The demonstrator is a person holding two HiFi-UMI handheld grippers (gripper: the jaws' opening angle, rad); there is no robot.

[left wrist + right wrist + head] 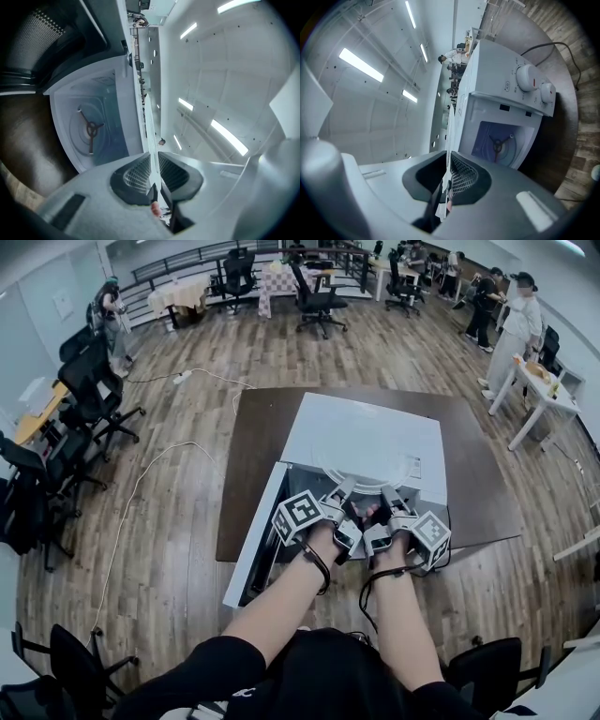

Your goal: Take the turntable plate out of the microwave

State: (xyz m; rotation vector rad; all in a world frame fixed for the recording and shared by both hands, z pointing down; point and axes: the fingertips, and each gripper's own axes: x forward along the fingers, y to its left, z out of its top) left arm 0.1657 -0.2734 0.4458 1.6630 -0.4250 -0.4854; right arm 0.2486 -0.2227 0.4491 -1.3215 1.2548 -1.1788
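Microwave [375, 432] sits on the brown worktop [469, 474], with its door [251, 549] swung open on your left.

- Turntable plate [370, 474]: clear glass, out of the cavity. You hold it at the open front, between both tongs. In the head view its far rim overlaps the microwave's white top.
- Left tongs [343, 495]: narrow, pads pinching the plate's edge [149, 140], which runs edge-on between them.
- Right tongs [392, 497]: narrow too, clamped on the opposite edge [449, 154].
- Cavity: the three-armed roller ring [91, 129] lies bare on the floor.
- Control panel: two round knobs [527, 77]. A small mark beside them is too small to read.
- No brand name is legible. The only print you can make out is the square markers on the tongs' cubes [298, 517].
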